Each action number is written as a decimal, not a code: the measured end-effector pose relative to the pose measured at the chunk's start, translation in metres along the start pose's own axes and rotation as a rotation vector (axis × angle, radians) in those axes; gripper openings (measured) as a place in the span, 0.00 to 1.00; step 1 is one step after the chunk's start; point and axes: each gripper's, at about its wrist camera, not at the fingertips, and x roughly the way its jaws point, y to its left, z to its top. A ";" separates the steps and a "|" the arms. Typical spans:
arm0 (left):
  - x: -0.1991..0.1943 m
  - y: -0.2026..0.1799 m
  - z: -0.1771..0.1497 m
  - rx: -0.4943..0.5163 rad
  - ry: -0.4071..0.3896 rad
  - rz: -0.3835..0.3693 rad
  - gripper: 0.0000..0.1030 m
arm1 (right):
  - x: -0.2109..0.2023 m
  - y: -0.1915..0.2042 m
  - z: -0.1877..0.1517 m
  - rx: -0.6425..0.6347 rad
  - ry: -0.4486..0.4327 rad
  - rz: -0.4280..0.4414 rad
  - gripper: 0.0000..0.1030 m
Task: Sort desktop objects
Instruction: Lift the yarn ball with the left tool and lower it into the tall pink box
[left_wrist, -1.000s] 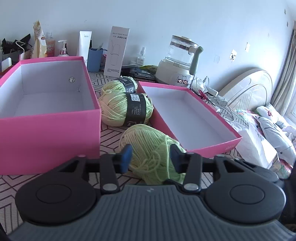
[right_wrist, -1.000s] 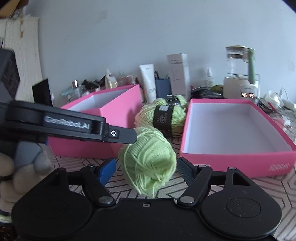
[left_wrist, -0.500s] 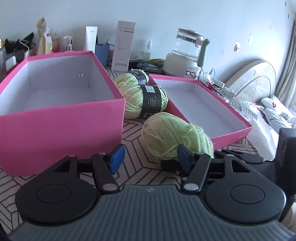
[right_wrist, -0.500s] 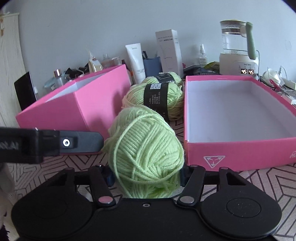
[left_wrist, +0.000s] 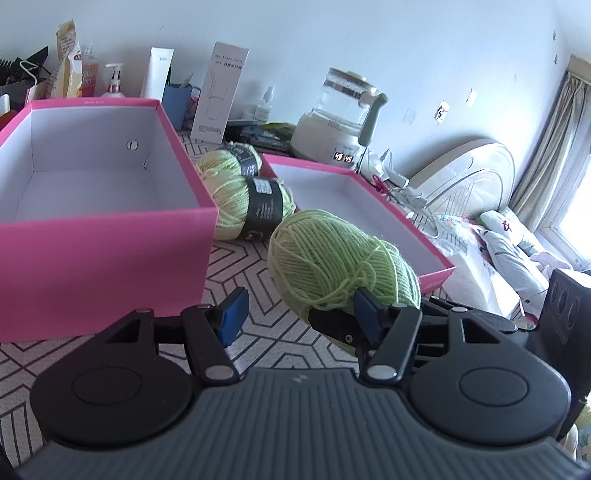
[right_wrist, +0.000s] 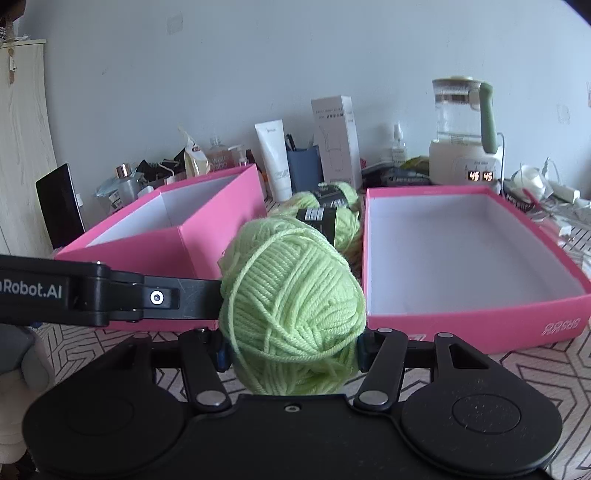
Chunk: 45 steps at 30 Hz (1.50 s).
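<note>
A: Where was the yarn ball (right_wrist: 291, 310) at that moment?

B: Between the pads of my right tool (right_wrist: 291, 349), both blue pads pressed into its sides, held above the patterned bench (right_wrist: 535, 373). It sat in front of the gap between the two pink boxes.

A: And your left tool (left_wrist: 301, 314)?

B: Its fingers stood partly apart with nothing gripped between them. In its own view the ball (left_wrist: 340, 262) lay just beyond its right pad, which stood close against the yarn; I could not tell if they touched. From the right camera, the left tool's black finger reached in from the side to the ball's left flank.

A: The boxes?

B: The deep box (right_wrist: 177, 236) stood to the left, the shallow box (right_wrist: 476, 321) to the right, both open, white inside, with nothing in them that I could see.

A: Other yarn?

B: Two banded skeins (left_wrist: 255, 206) lay on the bench between the boxes, one behind the other. A kettle (right_wrist: 465, 129) stood at the back by the wall.
</note>
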 end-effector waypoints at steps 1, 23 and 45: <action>-0.003 -0.001 0.002 0.003 -0.007 -0.004 0.60 | -0.002 0.002 0.003 -0.005 -0.007 0.000 0.61; -0.063 0.079 0.085 -0.031 -0.235 0.220 0.65 | 0.073 0.100 0.125 -0.306 -0.047 0.180 0.61; -0.043 0.122 0.078 -0.136 -0.135 0.209 0.68 | 0.080 0.073 0.115 -0.194 -0.026 0.156 0.80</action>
